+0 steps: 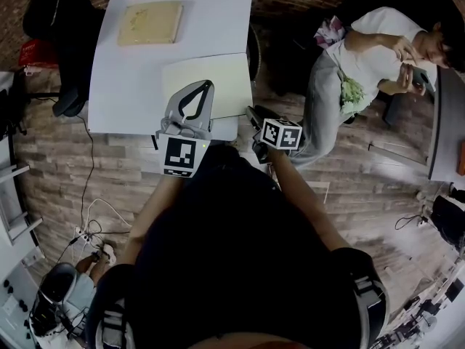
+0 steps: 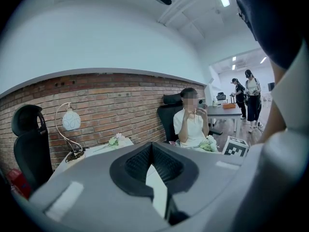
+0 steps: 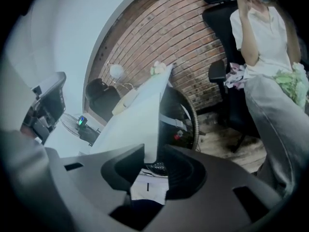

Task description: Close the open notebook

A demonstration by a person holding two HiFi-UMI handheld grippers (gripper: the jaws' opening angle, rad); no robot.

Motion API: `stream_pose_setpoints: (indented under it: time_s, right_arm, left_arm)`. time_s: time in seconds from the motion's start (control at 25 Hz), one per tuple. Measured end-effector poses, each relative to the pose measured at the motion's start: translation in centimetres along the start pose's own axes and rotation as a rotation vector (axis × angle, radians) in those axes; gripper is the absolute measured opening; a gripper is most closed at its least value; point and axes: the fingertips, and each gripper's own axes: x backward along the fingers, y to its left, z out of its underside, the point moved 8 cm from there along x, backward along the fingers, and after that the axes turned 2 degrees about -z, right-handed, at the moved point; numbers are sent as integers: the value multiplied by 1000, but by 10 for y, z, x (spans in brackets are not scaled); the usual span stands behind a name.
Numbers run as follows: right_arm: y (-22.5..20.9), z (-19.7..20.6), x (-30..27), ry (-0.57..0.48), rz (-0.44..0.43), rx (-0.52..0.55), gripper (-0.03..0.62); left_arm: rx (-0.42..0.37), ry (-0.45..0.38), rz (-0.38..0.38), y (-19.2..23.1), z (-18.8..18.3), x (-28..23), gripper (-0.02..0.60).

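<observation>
A pale cream notebook (image 1: 221, 75) lies flat and closed on the near right corner of the white table (image 1: 123, 100). My left gripper (image 1: 209, 86) reaches over the notebook's near left part; its tips meet, so it is shut with nothing held (image 2: 152, 146). At the table's right front corner my right gripper (image 1: 254, 115) stands open. The white corner (image 3: 142, 110) shows in the gap of the right gripper (image 3: 154, 151), and the pads do not press on it. Whether that corner is the table's or the notebook's I cannot tell.
A tan board (image 1: 150, 22) lies farther back on the table, and a lamp (image 2: 67, 122) stands at the far end. To the right a seated person (image 1: 363, 64) is close by. A black chair (image 1: 58, 20) is at the left, cables (image 1: 91, 224) on the floor, a wire bin (image 3: 186, 120) under the table.
</observation>
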Motion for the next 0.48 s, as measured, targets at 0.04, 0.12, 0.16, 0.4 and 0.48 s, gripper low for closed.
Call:
stream_pose_setpoints:
  time_s: [0.04,0.12,0.16,0.4,0.48]
  right_arm:
    - [0,0,0,2,-1,-12,115]
    - [1,-1,0,5,-4,-30,115]
    - [2,-1,0,5,-5,-37,113]
    - [3,0,1,-11,3,-72,84]
    - [6,-4,4,-20,25,-60,80]
  left_arm:
    - [0,0,0,0,0,0,-5]
    - [2,-1,-2,1,1,1,-5]
    - [3,-2,-3,2,1,1,-5]
    - [7,-8,-6,5,2,5,-5]
    - [9,-11,-5,6,3,7,-5]
